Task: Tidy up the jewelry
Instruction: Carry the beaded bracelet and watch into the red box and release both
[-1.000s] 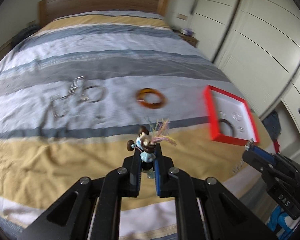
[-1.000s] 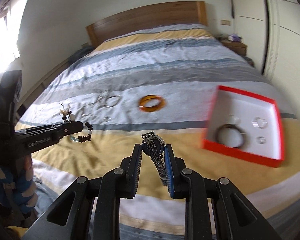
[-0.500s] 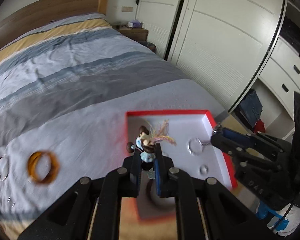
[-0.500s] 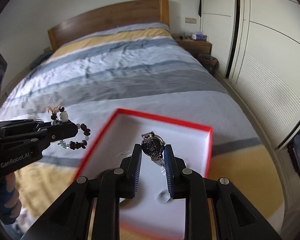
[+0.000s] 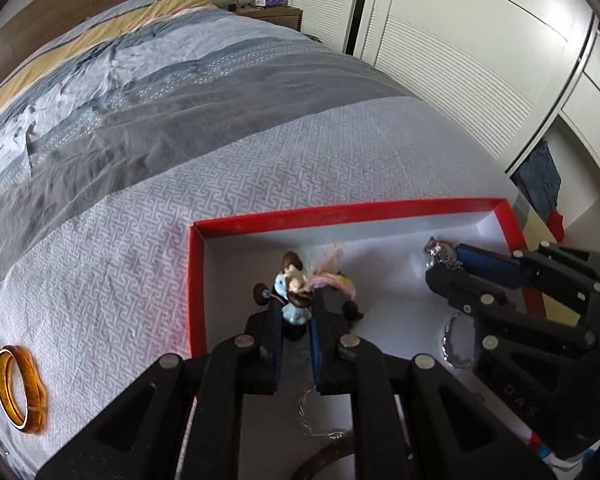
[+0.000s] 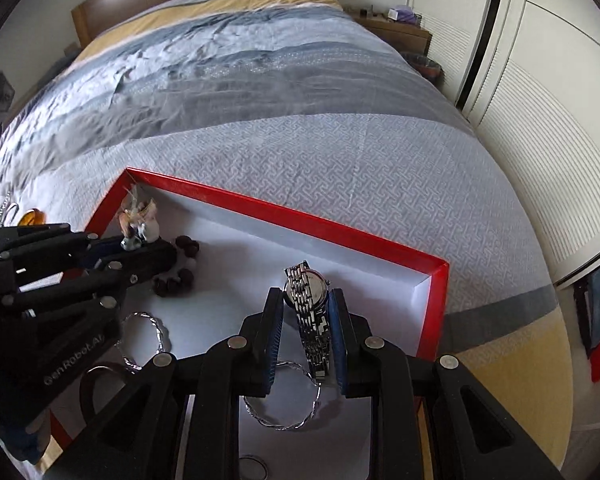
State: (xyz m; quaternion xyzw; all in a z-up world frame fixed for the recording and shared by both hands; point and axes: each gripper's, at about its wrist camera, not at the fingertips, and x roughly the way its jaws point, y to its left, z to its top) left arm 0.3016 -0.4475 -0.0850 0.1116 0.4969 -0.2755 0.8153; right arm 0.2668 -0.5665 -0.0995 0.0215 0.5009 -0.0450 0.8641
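A red-rimmed box (image 5: pixel 340 213) with a white inside lies on the bed; it also shows in the right wrist view (image 6: pixel 292 216). My left gripper (image 5: pixel 296 312) is shut on a beaded bracelet (image 5: pixel 294 276) with brown beads and a feather tuft, held low inside the box's left part; its beads (image 6: pixel 176 280) touch the floor. My right gripper (image 6: pixel 306 312) is shut on a silver watch (image 6: pixel 310 312), held over the box's right part. Silver bangles (image 6: pixel 284 408) and a ring (image 6: pixel 254 468) lie in the box.
An amber bangle (image 5: pixel 18 388) lies on the striped bedspread (image 5: pixel 220 128) left of the box. White wardrobe doors (image 5: pixel 480 60) stand right of the bed, a nightstand (image 6: pixel 396 28) at the back.
Both grippers have moved right and down into the box with their loads. The bracelet's beads now rest on the box floor.
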